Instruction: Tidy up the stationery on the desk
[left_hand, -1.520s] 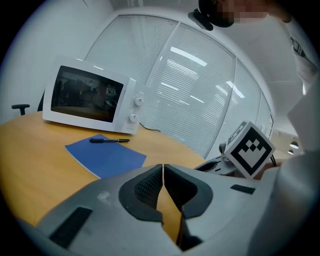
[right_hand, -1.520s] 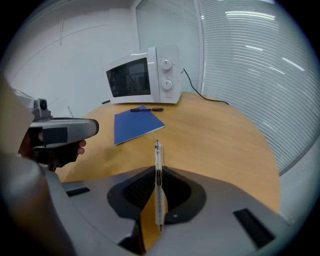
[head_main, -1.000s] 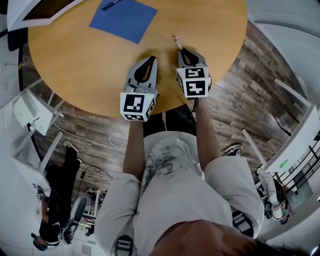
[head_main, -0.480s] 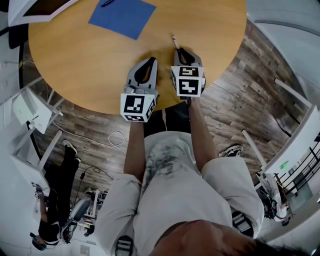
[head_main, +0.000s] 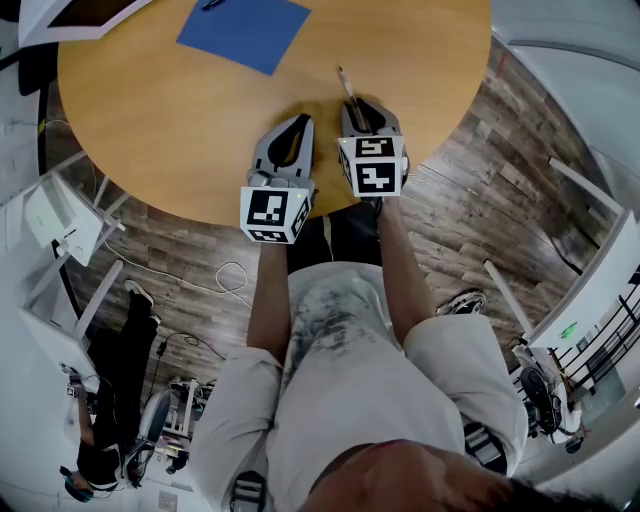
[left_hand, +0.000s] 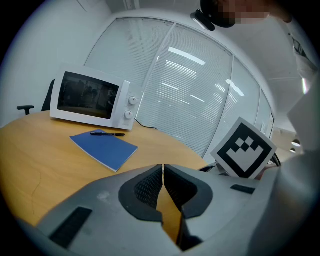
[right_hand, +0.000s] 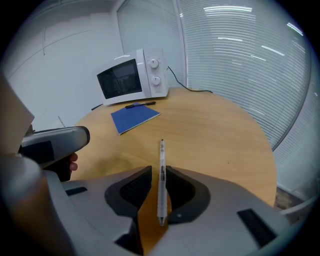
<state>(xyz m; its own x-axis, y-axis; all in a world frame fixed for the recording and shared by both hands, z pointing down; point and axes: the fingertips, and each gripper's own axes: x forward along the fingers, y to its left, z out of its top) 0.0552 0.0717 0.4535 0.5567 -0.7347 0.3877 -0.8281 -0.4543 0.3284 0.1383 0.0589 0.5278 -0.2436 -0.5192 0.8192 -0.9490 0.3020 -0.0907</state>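
Right gripper (right_hand: 158, 169): jaws just been opening, pen (right_hand: 161, 185) loose between them, well apart from notebook (right_hand: 135, 117). Left gripper (left_hand: 163, 172) pinched together, empty. Risk: round pen rolls off worktop (right_hand: 220, 135), or a jaw drags it on withdrawal.

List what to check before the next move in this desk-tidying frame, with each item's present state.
1. Right gripper released: ok; jaws have just been opening, and a gap shows beside the clear pen between them.
2. Clear pen settled on the table: cannot tell.
3. Left gripper empty: ok; jaws together, nothing between.
4. Blue notebook in view: ok; black pen lies on it.
5. Stationery gathered together: not ok; clear pen is apart from the notebook.
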